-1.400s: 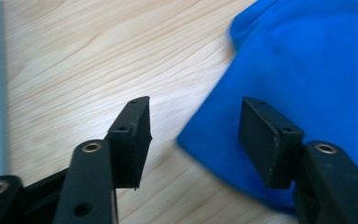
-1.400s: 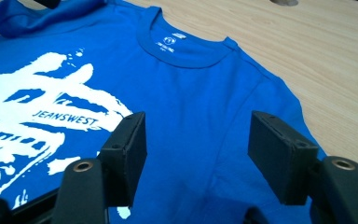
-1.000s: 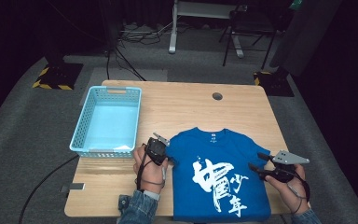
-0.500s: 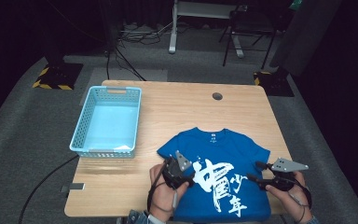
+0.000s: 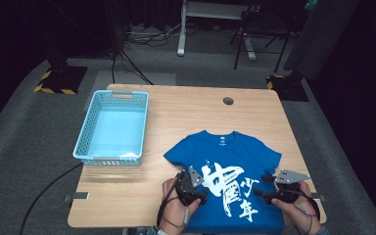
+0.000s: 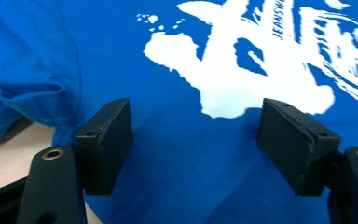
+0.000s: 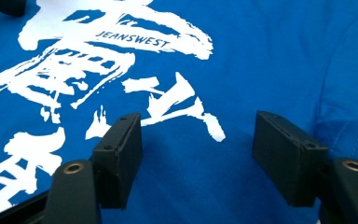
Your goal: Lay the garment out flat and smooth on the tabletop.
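Blue shirt lies flat on my near side of the table, collar away from me, long axis front to back; my left gripper has slid inward onto it since a second ago, right gripper opposite. Left gripper view: jaws have just been opening, straddling flat cloth, nothing pinched. Right gripper view: jaws apart over the white print, so I judge regrasping comes next.

T-shirt hem cut off at pic's bottom edge, forearms too.

From my feed, a light wooden rectangular table stands on grey carpet, with black-and-yellow striped floor blocks and a white metal desk frame beyond it in darkness.
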Tool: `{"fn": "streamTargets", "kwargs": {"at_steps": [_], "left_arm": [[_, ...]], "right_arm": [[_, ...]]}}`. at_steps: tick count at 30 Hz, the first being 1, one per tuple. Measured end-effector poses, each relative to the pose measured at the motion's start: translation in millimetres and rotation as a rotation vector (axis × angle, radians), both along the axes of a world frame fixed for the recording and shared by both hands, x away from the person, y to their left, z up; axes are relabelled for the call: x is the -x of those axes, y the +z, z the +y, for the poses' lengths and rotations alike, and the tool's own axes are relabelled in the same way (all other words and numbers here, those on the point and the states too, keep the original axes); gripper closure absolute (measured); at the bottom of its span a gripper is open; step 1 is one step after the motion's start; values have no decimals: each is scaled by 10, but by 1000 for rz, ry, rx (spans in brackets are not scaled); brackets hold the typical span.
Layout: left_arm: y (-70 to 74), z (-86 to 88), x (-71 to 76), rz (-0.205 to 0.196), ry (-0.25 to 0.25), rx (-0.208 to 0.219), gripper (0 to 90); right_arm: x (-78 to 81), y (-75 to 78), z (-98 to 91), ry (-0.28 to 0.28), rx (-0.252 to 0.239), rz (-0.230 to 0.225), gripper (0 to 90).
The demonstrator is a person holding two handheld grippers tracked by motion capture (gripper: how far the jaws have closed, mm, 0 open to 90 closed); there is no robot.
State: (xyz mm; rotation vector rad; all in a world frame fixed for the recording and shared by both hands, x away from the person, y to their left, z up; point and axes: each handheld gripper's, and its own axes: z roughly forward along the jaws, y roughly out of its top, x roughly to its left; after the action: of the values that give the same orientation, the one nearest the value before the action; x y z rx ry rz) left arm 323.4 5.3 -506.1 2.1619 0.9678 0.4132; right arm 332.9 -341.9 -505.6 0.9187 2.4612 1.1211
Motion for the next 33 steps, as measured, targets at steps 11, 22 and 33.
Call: {"fn": "streamTargets", "kwargs": {"at_steps": [11,22,33], "left_arm": [[9,167,-613,1,77,15,255],[89,22,157,66,-68,-3,205],[-3,105,-173,12,-17,2,201]], "right_arm": [[-590,5,153,-37,2,-3,320],[79,127,92,70,15,15,283],[-143,-4,184,31,8,3,266]]}}
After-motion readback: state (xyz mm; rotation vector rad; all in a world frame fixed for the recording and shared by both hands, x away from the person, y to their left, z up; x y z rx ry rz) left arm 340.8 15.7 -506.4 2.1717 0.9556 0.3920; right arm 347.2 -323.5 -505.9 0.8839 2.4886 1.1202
